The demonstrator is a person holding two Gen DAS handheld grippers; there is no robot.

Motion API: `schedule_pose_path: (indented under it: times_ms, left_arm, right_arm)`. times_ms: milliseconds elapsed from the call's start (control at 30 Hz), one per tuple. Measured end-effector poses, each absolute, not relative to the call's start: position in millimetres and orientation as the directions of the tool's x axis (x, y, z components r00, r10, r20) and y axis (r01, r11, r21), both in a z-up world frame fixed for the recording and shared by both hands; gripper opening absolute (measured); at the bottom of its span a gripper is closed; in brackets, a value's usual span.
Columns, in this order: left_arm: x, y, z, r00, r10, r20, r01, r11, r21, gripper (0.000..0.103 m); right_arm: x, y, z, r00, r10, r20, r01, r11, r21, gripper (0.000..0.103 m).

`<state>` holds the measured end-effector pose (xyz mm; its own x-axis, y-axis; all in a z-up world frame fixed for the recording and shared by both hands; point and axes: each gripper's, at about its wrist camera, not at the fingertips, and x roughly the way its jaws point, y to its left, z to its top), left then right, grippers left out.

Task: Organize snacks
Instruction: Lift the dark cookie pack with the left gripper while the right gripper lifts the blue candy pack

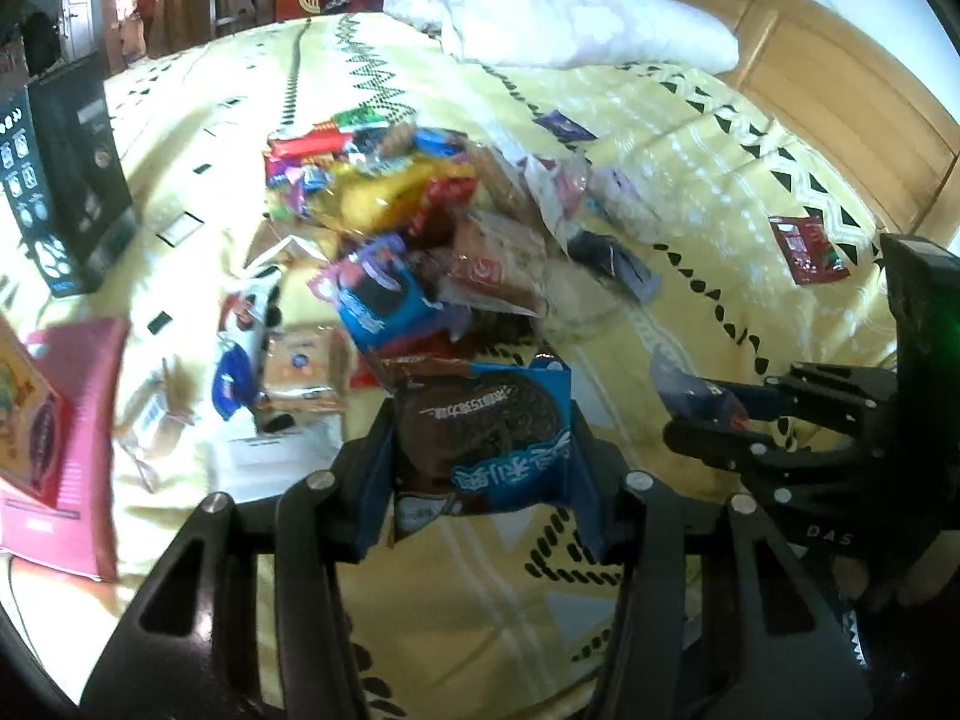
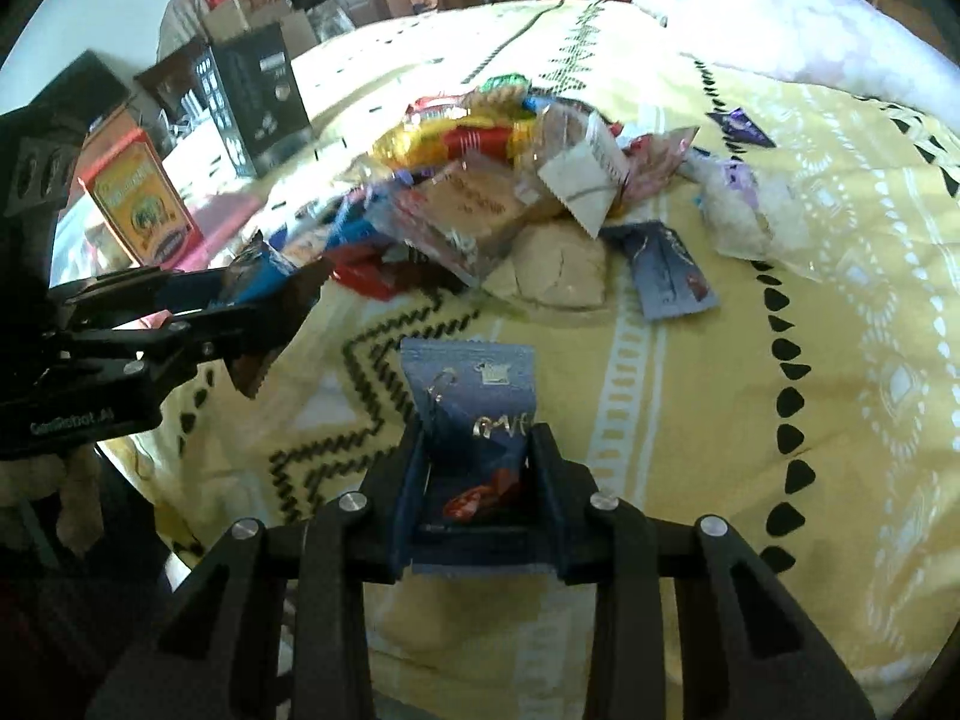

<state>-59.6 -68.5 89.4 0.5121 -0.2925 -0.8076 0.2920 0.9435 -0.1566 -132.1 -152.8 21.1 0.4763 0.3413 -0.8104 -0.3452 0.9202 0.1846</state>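
Observation:
My left gripper (image 1: 480,420) is shut on a blue-and-brown Oreo cookie pack (image 1: 486,432) and holds it above the yellow bedspread (image 1: 690,228). It also shows in the right wrist view (image 2: 270,300) at the left. My right gripper (image 2: 480,438) is shut on a blue Dove chocolate packet (image 2: 474,402); it shows in the left wrist view (image 1: 690,414) at the right. A heap of mixed snack packets (image 1: 414,210) lies on the bed ahead of both grippers, also in the right wrist view (image 2: 498,180).
A black box (image 1: 72,174) stands at the left, with a pink box (image 1: 72,444) and an orange carton (image 2: 141,198) nearer. A red packet (image 1: 807,249) lies apart at the right. A white pillow (image 1: 576,12) and wooden headboard (image 1: 840,72) are beyond.

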Motion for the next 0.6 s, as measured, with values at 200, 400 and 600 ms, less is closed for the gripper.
schedule_pose_path:
  times_ms: [200,400,600]
  left_arm:
    - [-62.6,-65.9,92.9,0.52,-0.296,-0.802,0.292,0.943,-0.159,0.051]
    - [-64.8,-60.1,98.7,0.535,-0.297,-0.791,0.284,0.945,-0.163,0.051]
    - [-66.8,-51.0,110.7,0.561,-0.302,-0.771,0.275,0.946,-0.17,0.051]
  right_arm:
    - [-134.7,-151.5,26.5,0.491,0.345,-0.8,-0.315,0.927,0.206,0.037]
    - [-134.1,-149.1,34.4,0.506,0.334,-0.795,-0.314,0.93,0.191,0.037]
    - [-129.8,-144.6,56.6,0.544,0.332,-0.771,-0.322,0.931,0.173,0.037]
